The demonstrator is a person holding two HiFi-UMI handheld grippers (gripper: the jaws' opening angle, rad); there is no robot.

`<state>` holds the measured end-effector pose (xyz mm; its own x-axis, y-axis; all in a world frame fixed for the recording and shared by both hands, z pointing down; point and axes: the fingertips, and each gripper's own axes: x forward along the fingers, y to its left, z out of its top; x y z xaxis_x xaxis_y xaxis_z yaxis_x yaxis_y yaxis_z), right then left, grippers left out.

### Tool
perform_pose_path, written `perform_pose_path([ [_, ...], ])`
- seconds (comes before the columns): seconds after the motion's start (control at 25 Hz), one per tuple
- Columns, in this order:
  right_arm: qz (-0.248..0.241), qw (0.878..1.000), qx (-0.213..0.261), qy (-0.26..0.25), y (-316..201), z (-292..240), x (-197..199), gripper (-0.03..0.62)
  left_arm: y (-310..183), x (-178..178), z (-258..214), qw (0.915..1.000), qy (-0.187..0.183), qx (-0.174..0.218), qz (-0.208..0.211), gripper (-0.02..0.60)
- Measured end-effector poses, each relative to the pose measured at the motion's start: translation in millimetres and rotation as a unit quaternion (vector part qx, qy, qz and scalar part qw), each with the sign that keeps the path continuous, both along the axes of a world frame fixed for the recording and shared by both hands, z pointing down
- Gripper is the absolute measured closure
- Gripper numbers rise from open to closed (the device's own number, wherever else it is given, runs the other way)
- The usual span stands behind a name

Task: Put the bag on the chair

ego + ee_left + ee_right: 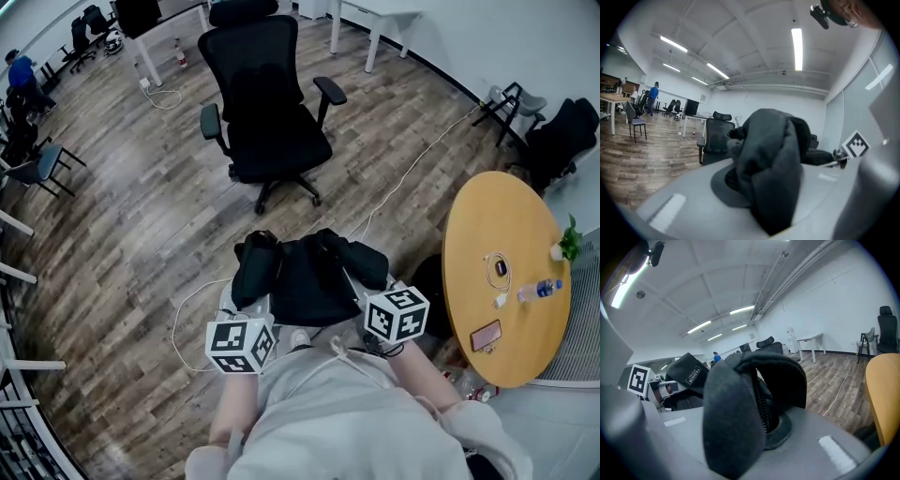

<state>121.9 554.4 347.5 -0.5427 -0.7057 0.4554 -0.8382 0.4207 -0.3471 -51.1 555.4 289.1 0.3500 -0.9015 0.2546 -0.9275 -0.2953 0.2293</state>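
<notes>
Head view: bag [305, 281] near, chair [267, 112] far; left gripper [764, 192] and right gripper [740, 427] each clamp its fabric between their fingers.

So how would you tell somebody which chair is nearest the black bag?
Find the round yellow table at the right, then look across the wooden floor to its open middle, just past the black bag. The black office chair stands there alone; unlike the thin-legged chair at the left edge, it has a tall back, headrest, armrests and star-shaped base.
</notes>
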Motion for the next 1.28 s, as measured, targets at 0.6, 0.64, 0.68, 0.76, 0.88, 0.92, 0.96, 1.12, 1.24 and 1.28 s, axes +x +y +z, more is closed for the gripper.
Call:
perform_pose_path([
  [0.6, -0.034, 0.999, -0.03, -0.004, -119.1, 25.3, -42.4, 0.565, -105.7, -39.8, 22.7, 0.9989, 0.0, -0.033, -0.034, 0.549],
  [0.64, -0.04, 0.999, -0.03, -0.006, -131.4, 27.0, -42.1, 0.565, -115.9, -39.0, 23.7, 0.9987, 0.0, -0.034, -0.039, 0.548],
  [0.68, -0.046, 0.998, -0.029, -0.008, -144.8, 28.3, -41.7, 0.565, -127.1, -38.0, 24.4, 0.9984, -0.001, -0.034, -0.044, 0.549],
  [0.76, -0.056, 0.998, -0.026, -0.011, -174.7, 29.0, -40.2, 0.565, -152.6, -35.3, 24.6, 0.998, -0.002, -0.033, -0.055, 0.549],
  [0.88, -0.07, 0.997, -0.023, -0.013, -224.7, 27.1, -36.2, 0.565, -197.5, -29.7, 22.3, 0.9972, -0.003, -0.03, -0.069, 0.549],
  [0.92, -0.076, 0.997, -0.023, -0.013, -241.6, 26.1, -34.5, 0.565, -213.1, -27.5, 21.3, 0.9968, -0.002, -0.03, -0.074, 0.549],
  [0.96, -0.081, 0.996, -0.022, -0.013, -258.4, 25.1, -32.4, 0.565, -228.5, -24.8, 20.3, 0.9964, 0.0, -0.03, -0.079, 0.549],
  [1.12, -0.092, 0.995, -0.02, -0.01, -321.4, 23.3, -19.8, 0.565, -287.6, -11.0, 19.9, 0.9951, 0.004, -0.03, -0.094, 0.549],
  [1.24, -0.094, 0.995, -0.024, -0.012, -366.0, 26.3, -6.6, 0.565, -331.2, 2.3, 23.2, 0.9948, 0.004, -0.035, -0.096, 0.549],
  [1.28, -0.094, 0.995, -0.026, -0.012, -379.5, 28.1, -1.5, 0.565, -344.6, 7.6, 24.7, 0.9947, 0.003, -0.037, -0.096, 0.549],
])
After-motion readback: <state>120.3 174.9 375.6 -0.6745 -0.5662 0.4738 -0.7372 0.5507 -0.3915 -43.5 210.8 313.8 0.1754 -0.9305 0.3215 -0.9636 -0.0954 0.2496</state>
